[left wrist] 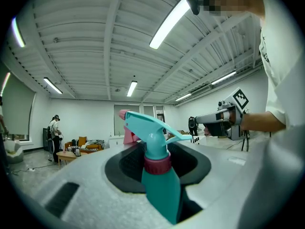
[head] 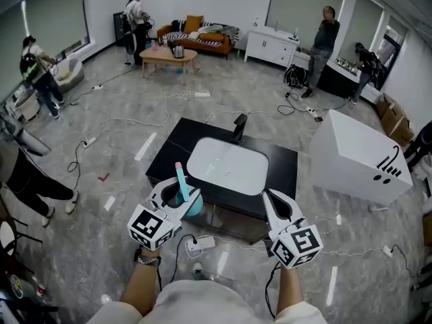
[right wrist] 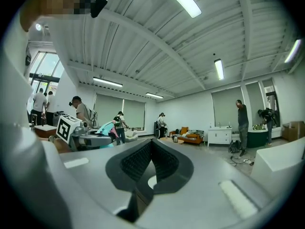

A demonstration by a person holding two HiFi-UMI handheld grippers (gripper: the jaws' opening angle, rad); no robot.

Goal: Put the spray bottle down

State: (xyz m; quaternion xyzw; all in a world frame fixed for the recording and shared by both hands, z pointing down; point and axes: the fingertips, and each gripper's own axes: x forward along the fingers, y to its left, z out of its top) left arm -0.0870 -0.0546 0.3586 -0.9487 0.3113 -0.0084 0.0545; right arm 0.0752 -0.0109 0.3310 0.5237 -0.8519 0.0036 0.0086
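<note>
Near one black table (head: 169, 157), left tongs (head: 181, 190) clamp one spray bottle (left wrist: 161, 187), right tongs (head: 270, 198) together.

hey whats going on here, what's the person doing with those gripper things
A person holds a gripper in each hand, facing a black table with a white basin. The left gripper has its fingers closed on a teal spray bottle, held up in the air and not yet set down. The right gripper is empty, fingers together.
</note>
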